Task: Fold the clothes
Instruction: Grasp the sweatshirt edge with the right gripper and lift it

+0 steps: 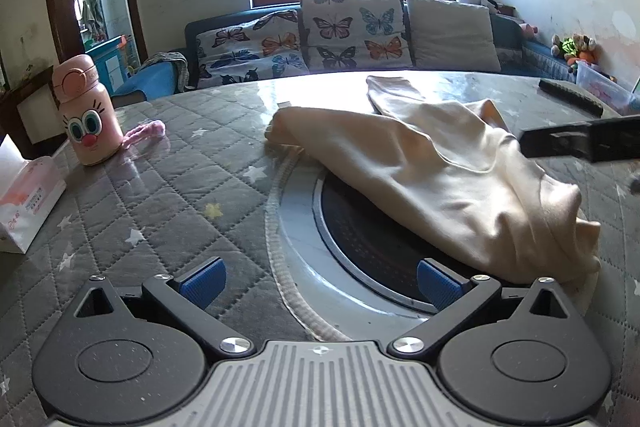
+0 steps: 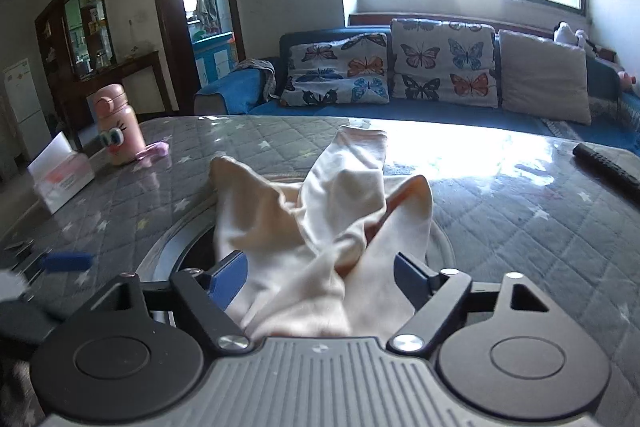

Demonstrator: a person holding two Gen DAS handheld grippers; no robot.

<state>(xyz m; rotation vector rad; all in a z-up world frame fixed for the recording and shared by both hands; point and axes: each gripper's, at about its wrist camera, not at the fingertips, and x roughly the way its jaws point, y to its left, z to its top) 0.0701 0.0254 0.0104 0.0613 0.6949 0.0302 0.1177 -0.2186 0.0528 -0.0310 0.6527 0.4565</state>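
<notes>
A cream garment (image 1: 440, 171) lies crumpled on the grey quilted table cover (image 1: 160, 187), partly over a round black inset with a steel rim (image 1: 304, 211). My left gripper (image 1: 320, 281) is open and empty, low over the table just left of the garment's near edge. In the right wrist view the garment (image 2: 320, 227) bunches up between the blue pads (image 2: 228, 275) of my right gripper (image 2: 320, 277), which stands open around it. The right gripper also shows at the right edge of the left wrist view (image 1: 580, 141).
A pink cartoon bottle (image 1: 89, 111) with a pink strap (image 1: 144, 133) stands at the far left. A tissue box (image 1: 24, 203) sits at the left edge. A black remote (image 2: 608, 167) lies at the far right. A sofa with butterfly cushions (image 1: 348, 31) is behind the table.
</notes>
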